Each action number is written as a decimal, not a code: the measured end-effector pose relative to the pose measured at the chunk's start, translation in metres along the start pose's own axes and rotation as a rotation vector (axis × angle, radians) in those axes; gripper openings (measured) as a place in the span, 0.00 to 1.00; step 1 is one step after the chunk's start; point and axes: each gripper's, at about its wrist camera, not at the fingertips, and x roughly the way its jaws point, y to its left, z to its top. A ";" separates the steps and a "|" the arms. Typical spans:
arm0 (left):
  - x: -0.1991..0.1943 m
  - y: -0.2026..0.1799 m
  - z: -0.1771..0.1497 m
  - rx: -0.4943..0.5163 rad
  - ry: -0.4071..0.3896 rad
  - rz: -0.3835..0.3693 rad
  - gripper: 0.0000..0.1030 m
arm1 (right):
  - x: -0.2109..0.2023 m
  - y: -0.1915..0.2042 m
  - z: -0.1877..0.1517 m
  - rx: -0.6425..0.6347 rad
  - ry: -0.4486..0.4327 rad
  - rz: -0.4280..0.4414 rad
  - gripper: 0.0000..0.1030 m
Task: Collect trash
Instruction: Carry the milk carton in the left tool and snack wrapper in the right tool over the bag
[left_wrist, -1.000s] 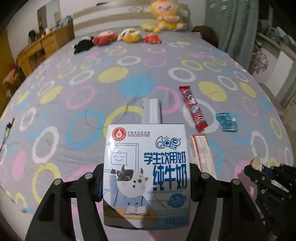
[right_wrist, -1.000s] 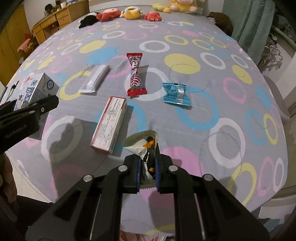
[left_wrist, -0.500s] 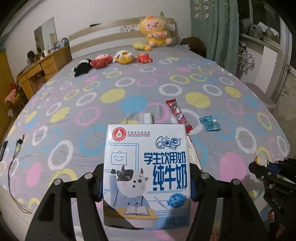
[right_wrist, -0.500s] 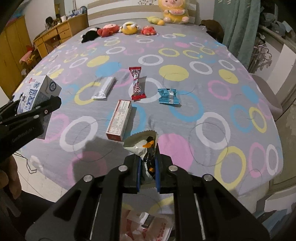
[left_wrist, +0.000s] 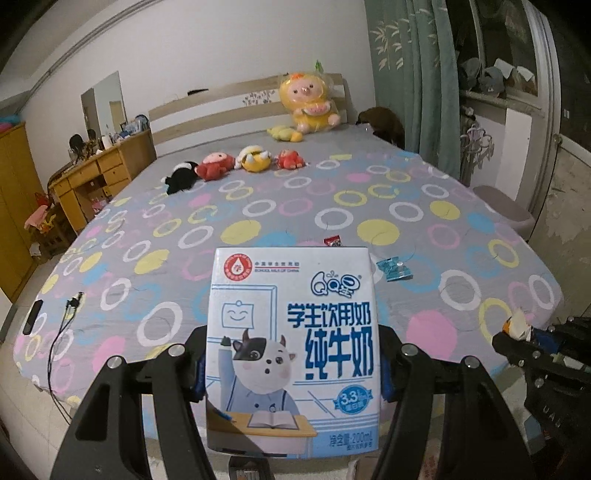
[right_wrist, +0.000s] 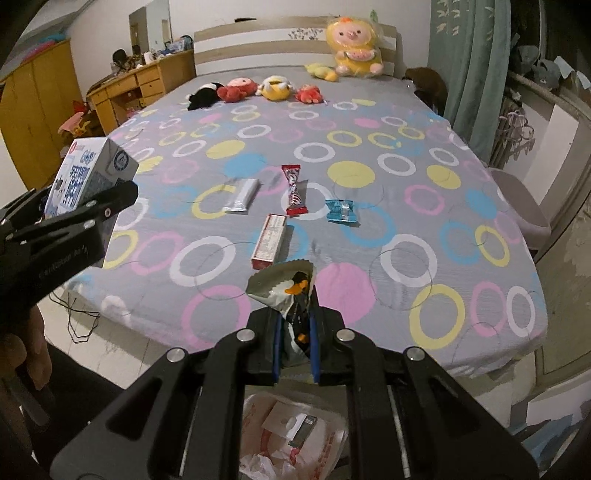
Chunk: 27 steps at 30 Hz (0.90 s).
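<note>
- Left tongs (left_wrist: 291, 369) are clamped on an upright milk carton (left_wrist: 291, 347), printed face toward the camera, held off the foot of the bed (right_wrist: 369, 147).
- Right tongs (right_wrist: 294, 347) pinch a crumpled snack wrapper (right_wrist: 288, 291) with a penguin print, its upper part sticking up above the fingertips.
- Below the right tongs, on the floor by the bed's edge, sits an open plastic bag (right_wrist: 295, 435) with some packaging inside.
- On the circle-patterned sheet lie a silver wrapper (right_wrist: 241, 195), a red candy wrapper (right_wrist: 294, 190), a blue wrapper (right_wrist: 341, 210) and a red-and-white box (right_wrist: 269, 240), all apart from each other.
- Plush toys (right_wrist: 273, 88) line the far end near the headboard.
</note>
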 end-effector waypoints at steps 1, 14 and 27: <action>-0.008 -0.001 0.000 0.001 -0.005 -0.001 0.61 | -0.005 0.001 -0.002 -0.001 -0.005 0.002 0.11; -0.081 -0.014 -0.009 0.029 -0.033 0.001 0.61 | -0.078 0.004 -0.049 0.027 -0.050 0.028 0.11; -0.096 -0.044 -0.062 0.064 0.098 -0.064 0.61 | -0.101 0.003 -0.106 0.090 -0.038 0.033 0.11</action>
